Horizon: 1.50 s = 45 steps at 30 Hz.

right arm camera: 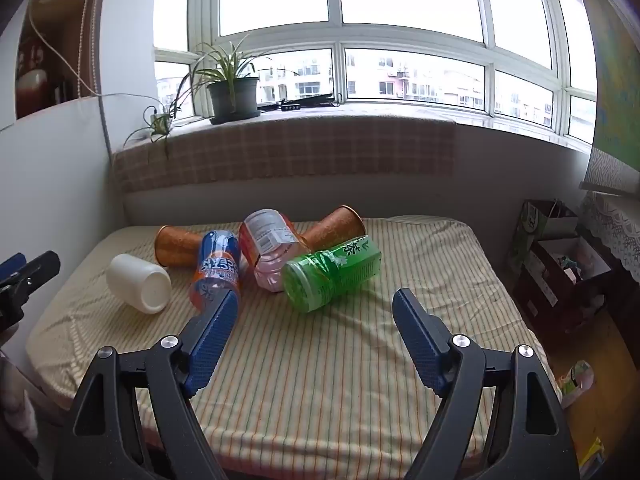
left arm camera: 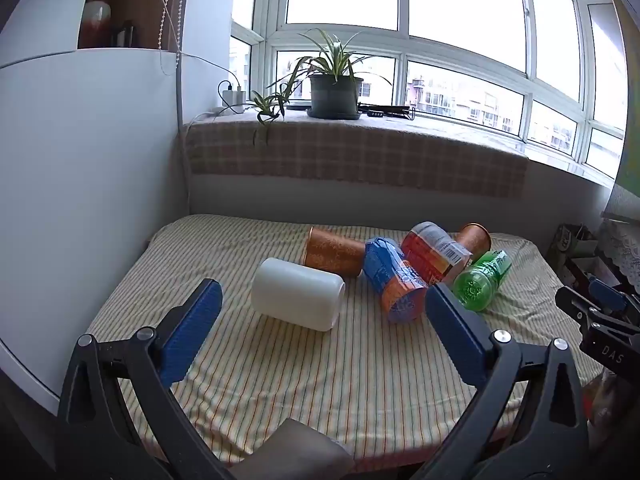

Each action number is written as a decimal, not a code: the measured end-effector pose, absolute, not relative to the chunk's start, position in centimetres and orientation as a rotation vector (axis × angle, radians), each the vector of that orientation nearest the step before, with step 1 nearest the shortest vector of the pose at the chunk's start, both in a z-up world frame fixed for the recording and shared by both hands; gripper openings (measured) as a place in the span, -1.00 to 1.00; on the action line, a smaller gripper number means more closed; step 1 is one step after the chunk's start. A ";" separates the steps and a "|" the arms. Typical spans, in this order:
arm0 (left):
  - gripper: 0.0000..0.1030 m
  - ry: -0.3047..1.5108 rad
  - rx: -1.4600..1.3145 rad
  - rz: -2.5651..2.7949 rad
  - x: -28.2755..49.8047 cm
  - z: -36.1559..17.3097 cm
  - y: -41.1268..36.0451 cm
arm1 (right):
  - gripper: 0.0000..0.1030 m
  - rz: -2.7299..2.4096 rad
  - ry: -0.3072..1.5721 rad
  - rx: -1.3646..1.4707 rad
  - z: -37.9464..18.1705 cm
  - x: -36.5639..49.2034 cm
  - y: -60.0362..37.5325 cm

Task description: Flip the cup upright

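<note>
On the striped cloth [left arm camera: 328, 380] covering the tabletop, every container lies on its side, so by the look of things nothing has been righted yet. The white cup [left arm camera: 298, 294] lies nearest the left tongs [left arm camera: 324, 312], apart from the cluster, its flat closed end turned toward the right wrist camera and, it seems, its mouth facing away to the left. Behind it a copper cup [left arm camera: 334, 256] lies with its rim to the left, touching the blue and orange bottle-cup [left arm camera: 394, 280]; a red labelled one [left arm camera: 434, 254] leans across that, a second copper cup [left arm camera: 474, 240] lies behind, and a green one [left arm camera: 482, 280] rests at the right of the pile. The left tongs hang above the near part of the cloth, spread wide with nothing between the blue pads, roughly framing the white cup. The right tongs [right arm camera: 314, 312] are likewise wide apart and empty, pointed at the green one and short of it. Which cup the task means I cannot tell; the white one looks the likeliest first target. The whole job remains: approach, grip, turn, set down.
</note>
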<state>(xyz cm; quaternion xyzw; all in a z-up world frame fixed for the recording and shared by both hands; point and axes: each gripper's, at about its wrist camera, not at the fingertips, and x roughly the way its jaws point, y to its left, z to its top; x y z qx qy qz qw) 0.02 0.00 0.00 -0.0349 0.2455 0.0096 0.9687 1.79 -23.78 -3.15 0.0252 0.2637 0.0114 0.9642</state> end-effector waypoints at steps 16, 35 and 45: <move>1.00 0.486 -0.069 0.021 0.2 0.2 0.7 | 0.55 0.029 0.549 0.064 -3.3 2.1 -23.5; 1.00 0.477 -0.064 0.018 -0.2 1.1 0.0 | 0.55 0.040 0.553 0.069 -3.3 2.1 -23.5; 1.00 0.478 -0.068 0.016 -0.2 1.1 0.0 | 0.55 0.045 0.561 0.073 -3.4 2.1 -23.4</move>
